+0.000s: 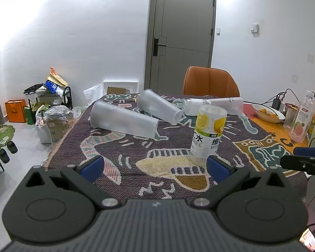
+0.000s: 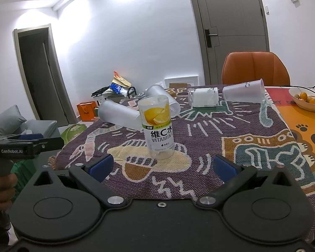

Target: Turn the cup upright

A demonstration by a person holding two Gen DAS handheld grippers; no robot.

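**Three frosted cups on their sides, both hand-held grippers empty**

Three frosted cups lie tipped over on the patterned cloth covering the bench (image 1: 262, 163). The nearest frosted cup (image 1: 124, 120) rests at about 11 o'clock from the left hand-held gripper (image 1: 155, 167), mouth toward the far left, base toward the lemon-label container (image 1: 209, 132). A second cup (image 1: 159, 109) lies just behind it, and a third cup (image 2: 243, 93) lies well apart at 1 o'clock in the right wrist view, beside a crumpled clear wrapper (image 2: 203, 97).

The lemon-label container stands wide end up at 12 o'clock of the right hand-held gripper (image 2: 161, 168), between the grippers and the nearest cup. Both grippers have their jaws spread wide and hold nothing.

The step in hand looks like the approach. To do it well, the left gripper should probably pass left of the container, close across the cup's mid-body gently since thin plastic will likely flex, then lift before rotating so the rim clears the cloth.
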